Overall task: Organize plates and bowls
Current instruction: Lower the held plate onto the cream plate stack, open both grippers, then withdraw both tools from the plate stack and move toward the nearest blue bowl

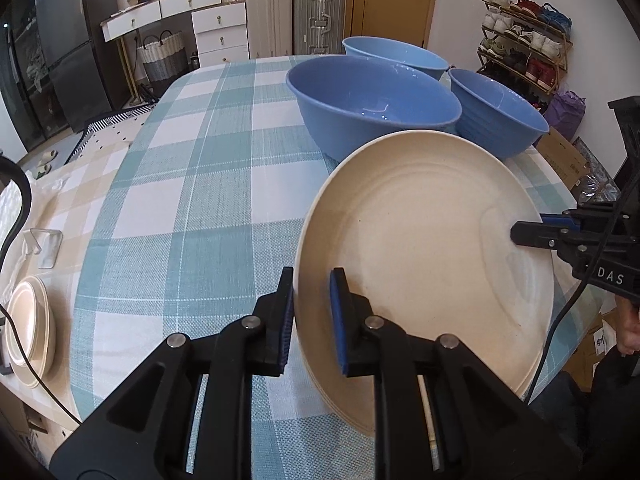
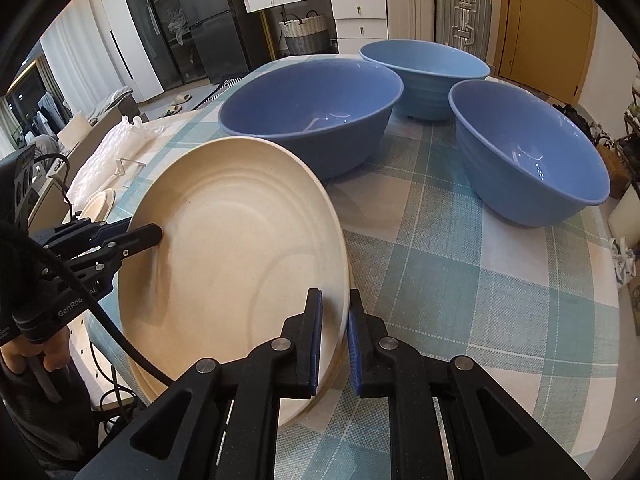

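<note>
A large cream plate (image 1: 424, 248) (image 2: 240, 248) is held tilted over the checked tablecloth, gripped at opposite rims. My left gripper (image 1: 312, 280) (image 2: 150, 236) is shut on its left rim, one blue pad on each face. On the other rim my right gripper (image 2: 334, 300) (image 1: 520, 234) is shut the same way. Three blue bowls stand upright behind the plate: a wide dark one (image 1: 372, 100) (image 2: 312, 108), a lighter one (image 1: 396, 56) (image 2: 424, 68) farther back, and a third (image 1: 496, 112) (image 2: 528, 148) to the right.
A small stack of cream plates (image 1: 28, 320) (image 2: 100, 204) lies on a side surface to the left, near a clear stand (image 1: 46, 246). The checked table (image 1: 180, 200) stretches left of the bowls. Cables hang from both grippers. Suitcases, drawers and a shoe rack line the room behind.
</note>
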The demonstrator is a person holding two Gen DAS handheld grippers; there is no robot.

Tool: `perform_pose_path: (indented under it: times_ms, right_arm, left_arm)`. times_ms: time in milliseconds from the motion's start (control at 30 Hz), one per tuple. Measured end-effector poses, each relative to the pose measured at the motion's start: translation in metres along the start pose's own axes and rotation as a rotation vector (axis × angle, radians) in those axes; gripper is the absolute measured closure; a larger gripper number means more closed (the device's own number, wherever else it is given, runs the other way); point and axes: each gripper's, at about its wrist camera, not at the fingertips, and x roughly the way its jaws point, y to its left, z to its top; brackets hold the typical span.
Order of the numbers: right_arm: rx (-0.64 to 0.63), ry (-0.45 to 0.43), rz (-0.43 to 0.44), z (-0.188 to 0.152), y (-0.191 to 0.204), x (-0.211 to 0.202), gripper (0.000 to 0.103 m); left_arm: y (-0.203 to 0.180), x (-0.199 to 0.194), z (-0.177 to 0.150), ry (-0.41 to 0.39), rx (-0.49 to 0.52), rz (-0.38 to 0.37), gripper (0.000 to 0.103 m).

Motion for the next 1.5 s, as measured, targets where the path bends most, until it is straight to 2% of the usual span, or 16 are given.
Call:
perform_pose_path:
  times_ms: [200, 367, 533, 700, 833, 933, 1000, 1067, 1200, 1300, 1367, 1467, 1500]
  right_arm:
    - [-0.009, -0.004, -0.009, -0.002, 0.001, 0.001, 0.091]
    - [-0.028, -0.009, -0.033, -0.007, 0.005, 0.0, 0.091]
    - [-0.014, -0.014, -0.024, -0.013, 0.001, 0.002, 0.091]
    - [0.003, -0.006, -0.015, -0.015, -0.002, 0.006, 0.09]
    - [0.013, -0.003, 0.007, -0.015, -0.004, 0.007, 0.082]
    - [0.016, -0.011, 0.009, -0.016, -0.005, 0.006, 0.074]
    - [0.023, -0.015, 0.018, -0.017, -0.006, 0.005, 0.067]
    - [0.028, -0.03, 0.025, -0.018, -0.007, 0.001, 0.051]
    - [0.022, -0.069, 0.042, -0.018, -0.007, -0.008, 0.038]
    - [0.027, -0.101, 0.037, -0.017, -0.008, -0.019, 0.031]
    - [0.045, -0.141, 0.033, -0.017, -0.01, -0.029, 0.021]
    - [0.085, -0.23, 0.022, -0.015, -0.014, -0.049, 0.017]
    - [0.093, -0.248, 0.021, -0.015, -0.015, -0.054, 0.016]
  left_arm:
    - [0.0, 0.002, -0.003, -0.007, 0.004, 0.011, 0.09]
    - [-0.004, 0.002, -0.011, -0.006, 0.022, 0.048, 0.09]
    - [0.005, 0.008, -0.015, 0.021, -0.026, 0.008, 0.09]
    - [0.006, 0.009, -0.018, 0.022, -0.03, 0.002, 0.09]
    - [0.007, 0.009, -0.018, 0.022, -0.034, 0.006, 0.088]
    - [0.009, 0.009, -0.018, 0.026, -0.036, 0.019, 0.078]
    - [0.011, 0.008, -0.019, 0.029, -0.047, 0.009, 0.063]
    - [0.014, 0.006, -0.019, 0.022, -0.058, -0.004, 0.051]
    - [0.017, -0.003, -0.018, -0.004, -0.082, -0.027, 0.034]
    - [0.02, -0.015, -0.018, -0.038, -0.097, -0.041, 0.029]
    - [0.021, -0.025, -0.017, -0.061, -0.109, -0.044, 0.029]
    - [0.02, -0.042, -0.012, -0.096, -0.111, -0.007, 0.027]
    - [0.019, -0.05, -0.01, -0.118, -0.106, 0.006, 0.024]
